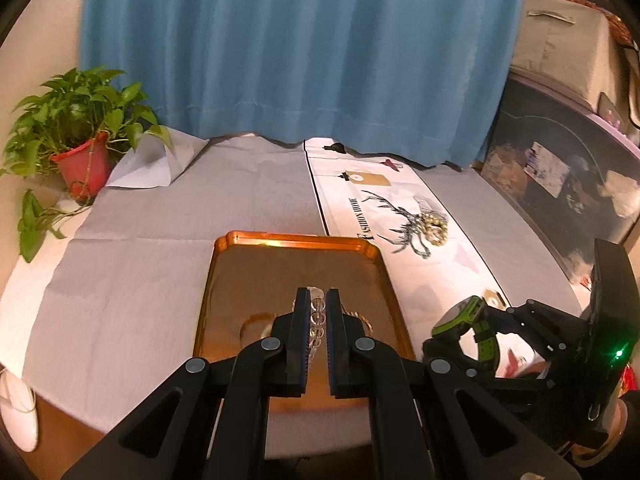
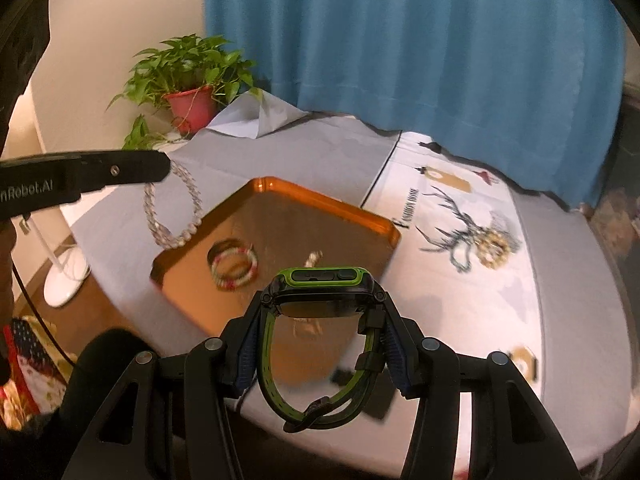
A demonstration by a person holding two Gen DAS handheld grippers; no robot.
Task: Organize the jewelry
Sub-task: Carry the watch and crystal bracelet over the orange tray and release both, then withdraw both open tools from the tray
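My left gripper (image 1: 318, 300) is shut on a clear bead bracelet (image 1: 316, 320) and holds it above the orange tray (image 1: 296, 240); in the right wrist view the bracelet (image 2: 172, 212) hangs from that gripper over the tray's left corner. My right gripper (image 2: 322, 320) is shut on a green and black watch (image 2: 324, 292), above the tray's (image 2: 320, 204) near right edge; the watch (image 1: 464, 320) also shows in the left wrist view. A coiled red and white bangle (image 2: 234, 266) and a small gold piece (image 2: 314, 258) lie in the tray. A gold bead bracelet (image 2: 494, 252) lies on the white printed cloth (image 2: 460, 300).
A potted plant (image 1: 80, 152) stands at the table's far left corner. A blue curtain (image 1: 300, 60) hangs behind the table. A dark cabinet (image 1: 560, 184) stands to the right. A grey cloth (image 1: 160, 240) covers the table. A small gold item (image 2: 524, 360) lies on the white cloth.
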